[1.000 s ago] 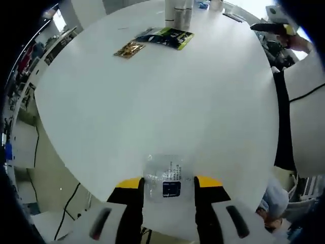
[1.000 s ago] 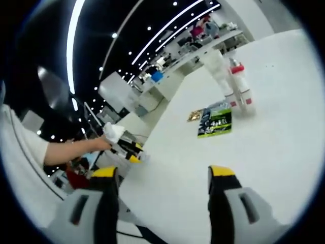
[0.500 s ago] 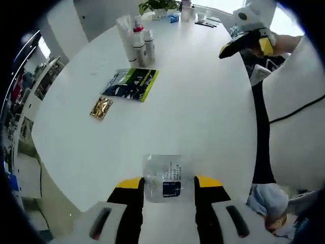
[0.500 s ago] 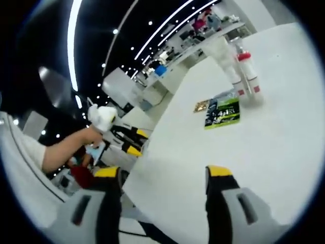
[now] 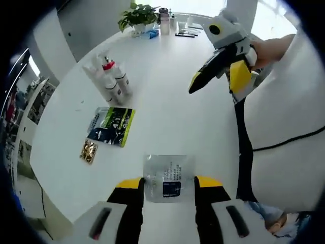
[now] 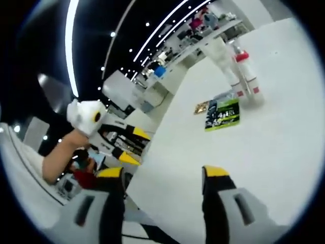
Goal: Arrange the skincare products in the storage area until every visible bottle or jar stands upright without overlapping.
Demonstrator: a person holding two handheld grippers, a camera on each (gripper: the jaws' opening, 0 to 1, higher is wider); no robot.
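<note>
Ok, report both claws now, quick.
Left claw: shut on the clear sachet.
Right claw: open, holding nothing.

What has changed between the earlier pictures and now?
The left gripper has been lifted and tilted, still shut on the clear packet. The right gripper looms larger in the left gripper view, jaws still open. Bottles, green pouch and gold sachet stayed put.
</note>
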